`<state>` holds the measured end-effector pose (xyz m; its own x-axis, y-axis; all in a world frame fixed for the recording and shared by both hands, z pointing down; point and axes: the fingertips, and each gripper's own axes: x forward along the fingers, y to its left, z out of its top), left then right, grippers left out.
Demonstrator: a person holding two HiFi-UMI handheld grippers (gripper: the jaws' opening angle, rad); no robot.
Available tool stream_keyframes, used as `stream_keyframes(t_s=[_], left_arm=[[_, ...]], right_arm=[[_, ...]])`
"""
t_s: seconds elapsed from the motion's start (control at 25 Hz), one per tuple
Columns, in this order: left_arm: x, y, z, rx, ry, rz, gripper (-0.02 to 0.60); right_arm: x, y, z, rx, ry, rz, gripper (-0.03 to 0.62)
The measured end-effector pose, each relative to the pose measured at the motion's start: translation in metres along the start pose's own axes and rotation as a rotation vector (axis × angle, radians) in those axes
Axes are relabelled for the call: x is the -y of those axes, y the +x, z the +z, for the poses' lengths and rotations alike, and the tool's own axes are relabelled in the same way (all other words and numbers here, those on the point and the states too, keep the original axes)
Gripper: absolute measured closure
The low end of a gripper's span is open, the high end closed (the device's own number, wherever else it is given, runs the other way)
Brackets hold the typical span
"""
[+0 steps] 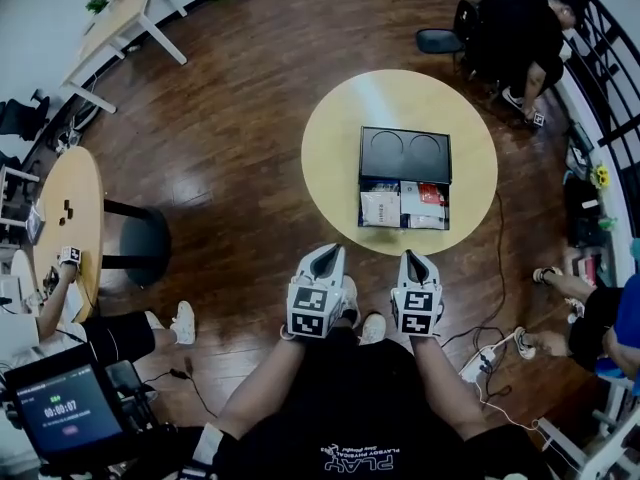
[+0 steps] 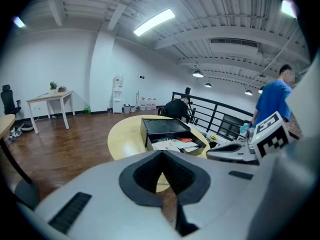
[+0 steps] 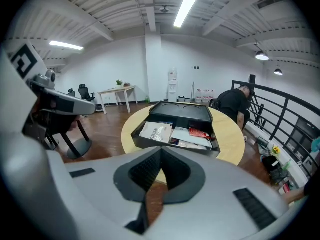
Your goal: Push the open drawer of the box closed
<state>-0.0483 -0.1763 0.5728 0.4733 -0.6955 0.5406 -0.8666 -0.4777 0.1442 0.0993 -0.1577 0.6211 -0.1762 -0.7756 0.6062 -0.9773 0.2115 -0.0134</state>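
Observation:
A black box [image 1: 405,154] stands on a round yellow table [image 1: 335,148], and its drawer [image 1: 403,206] is pulled open toward me, with papers and a red packet inside. Both grippers hang short of the table's near edge, apart from the box. The left gripper [image 1: 330,252] and the right gripper [image 1: 413,258] are shut with nothing between their jaws. In the left gripper view, the box [image 2: 164,126] and drawer [image 2: 181,144] lie ahead to the right of the shut gripper [image 2: 161,154]. In the right gripper view, the drawer [image 3: 175,136] lies straight ahead beyond the shut gripper [image 3: 161,151].
A person in black [image 1: 520,30] sits beyond the table by a railing. Other people sit at the right [image 1: 598,320] and left [image 1: 95,333]. A second round table [image 1: 72,208] and a desk [image 1: 118,20] stand at the left. A power strip [image 1: 484,360] with cables lies on the floor.

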Motion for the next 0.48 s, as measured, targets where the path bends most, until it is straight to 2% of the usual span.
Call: stream_keyframes(t_s=[0.48], left_arm=[[-0.042,0.045,-0.008,-0.067,-0.023,-0.026,0.584]], right_arm=[[0.007,0.071,-0.018,-0.136,0.025,-0.037,0.589]])
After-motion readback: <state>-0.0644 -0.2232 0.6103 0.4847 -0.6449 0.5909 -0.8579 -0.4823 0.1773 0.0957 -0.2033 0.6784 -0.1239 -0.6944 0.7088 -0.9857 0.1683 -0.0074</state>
